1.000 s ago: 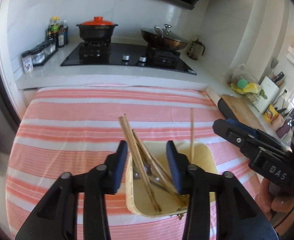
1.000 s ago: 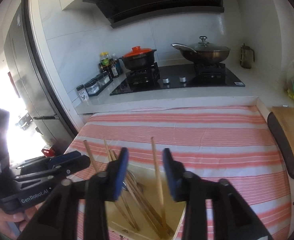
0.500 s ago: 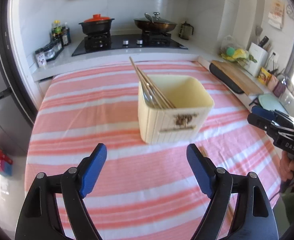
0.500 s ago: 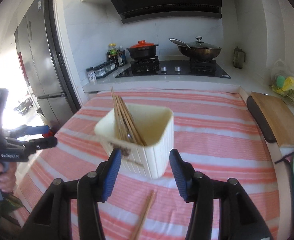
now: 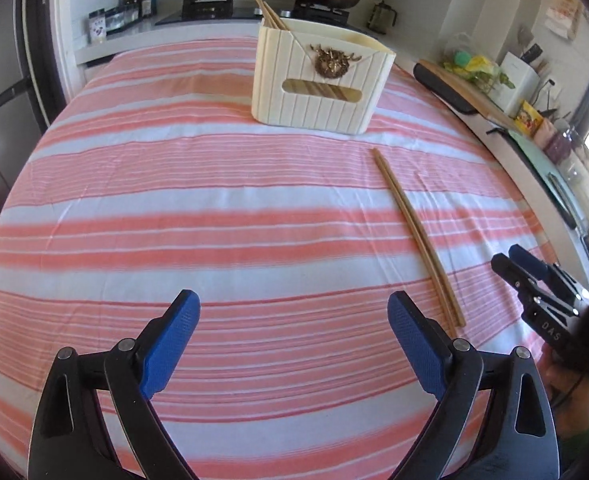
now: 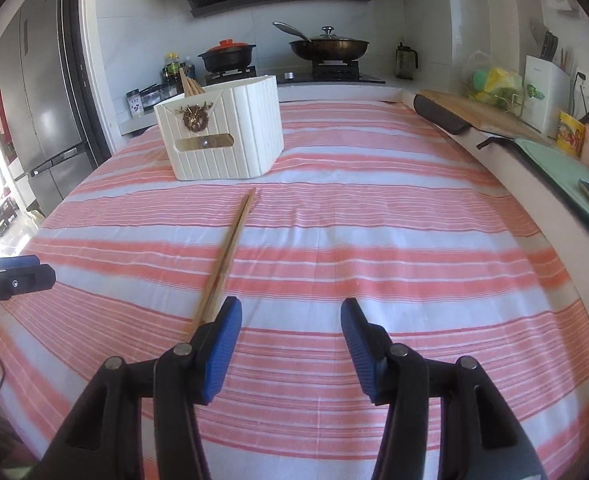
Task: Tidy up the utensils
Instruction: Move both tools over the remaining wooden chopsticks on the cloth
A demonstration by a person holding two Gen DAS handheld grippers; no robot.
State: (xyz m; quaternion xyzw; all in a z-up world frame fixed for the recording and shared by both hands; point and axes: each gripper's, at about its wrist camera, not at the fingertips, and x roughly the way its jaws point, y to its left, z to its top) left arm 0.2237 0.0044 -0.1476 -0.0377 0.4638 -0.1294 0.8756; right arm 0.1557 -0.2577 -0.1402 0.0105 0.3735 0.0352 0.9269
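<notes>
A kitchen table with a pink striped cloth [image 5: 214, 184] fills both views. The cream holder [image 5: 318, 80] stands at the far side with chopsticks inside. Two loose chopsticks [image 5: 414, 232] lie near, right of the wide-open left gripper [image 5: 292, 334]. Only the right view shows the fridge [image 6: 50, 120]. The right gripper [image 6: 290, 344] is open too, holding nothing.

Both cameras sit low at the near edge of the striped tabletop [image 5: 254, 216], each peering forward between its own spread jaws toward the stove [image 6: 326, 70] at the far wall. The left view looks from left of the loose chopsticks [image 5: 416, 236], the right from their right. Both share the cream box [image 5: 318, 84], those chopsticks and the cooktop pots, and each catches the other tool at its outer edge
</notes>
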